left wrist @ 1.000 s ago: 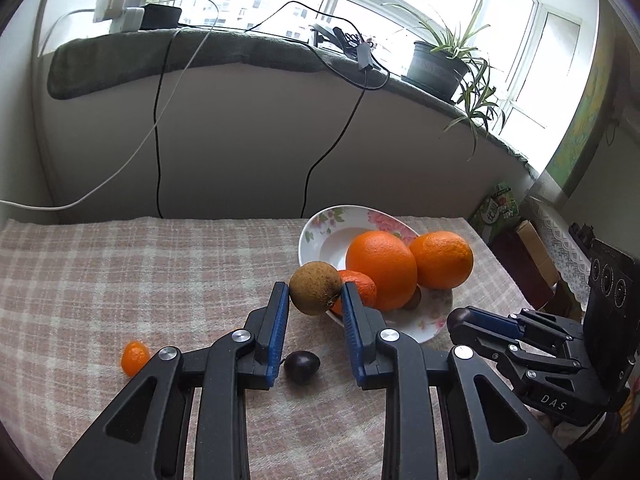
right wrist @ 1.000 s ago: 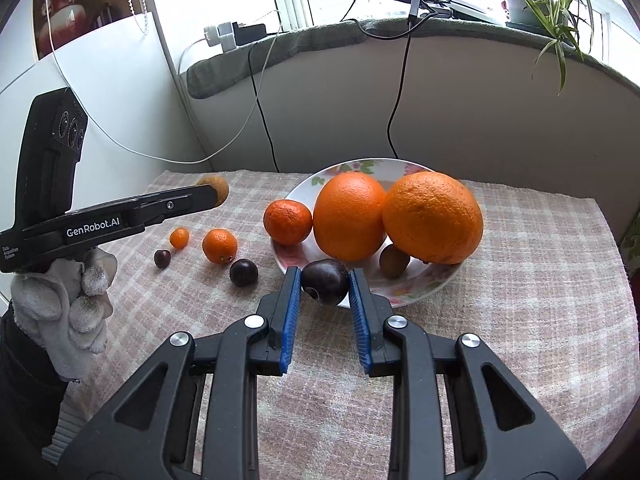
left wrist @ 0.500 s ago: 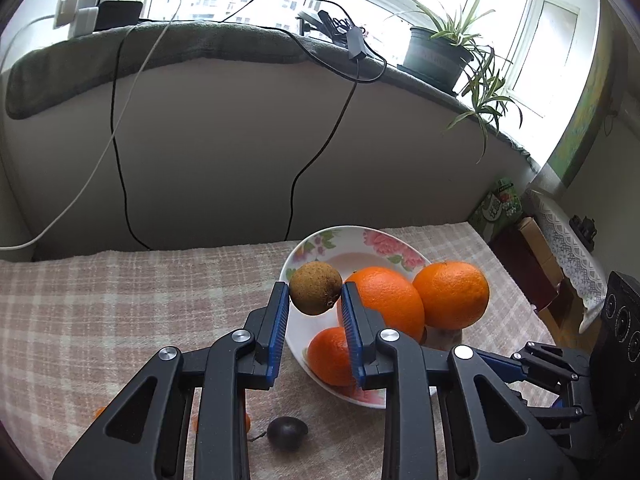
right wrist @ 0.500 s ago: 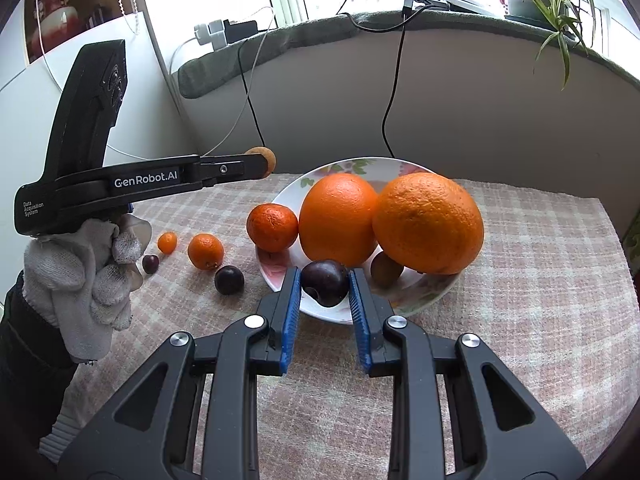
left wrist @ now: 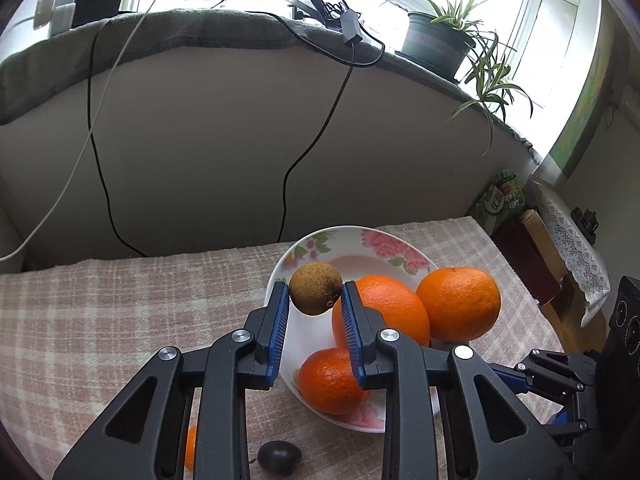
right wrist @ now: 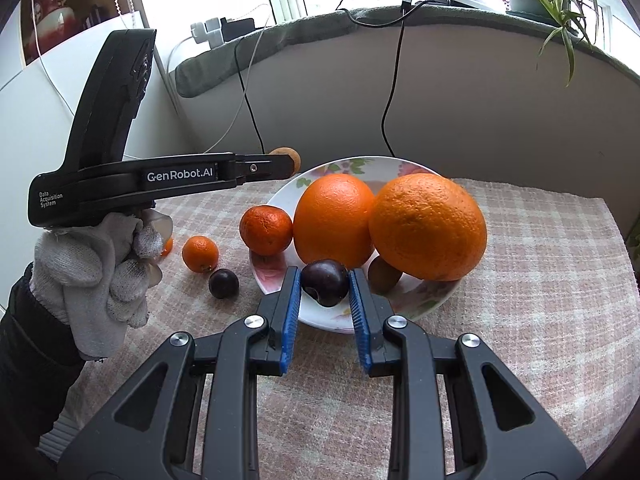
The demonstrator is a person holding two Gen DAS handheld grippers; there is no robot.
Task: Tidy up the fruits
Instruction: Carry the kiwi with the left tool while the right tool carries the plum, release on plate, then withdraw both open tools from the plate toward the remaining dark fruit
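Observation:
My left gripper (left wrist: 316,300) is shut on a brown kiwi (left wrist: 315,288) and holds it in the air above the left rim of the floral plate (left wrist: 348,256). My right gripper (right wrist: 325,286) is shut on a dark plum (right wrist: 325,282) just over the plate's near rim (right wrist: 320,322). The plate holds two big oranges (right wrist: 334,220) (right wrist: 428,226), a mandarin (right wrist: 266,230) and a second kiwi (right wrist: 384,276). The left gripper shows in the right wrist view (right wrist: 294,163), high at the plate's far left.
On the checked tablecloth left of the plate lie a small mandarin (right wrist: 200,253), a dark plum (right wrist: 223,283) and a tiny orange fruit (right wrist: 168,245) partly behind the gloved hand. Cables hang down the wall behind. A potted plant (left wrist: 436,46) stands on the sill.
My left gripper has risen and moved right with the kiwi, from the table to over the plate's left rim. My right gripper has moved the plum slightly forward over the plate's near rim.

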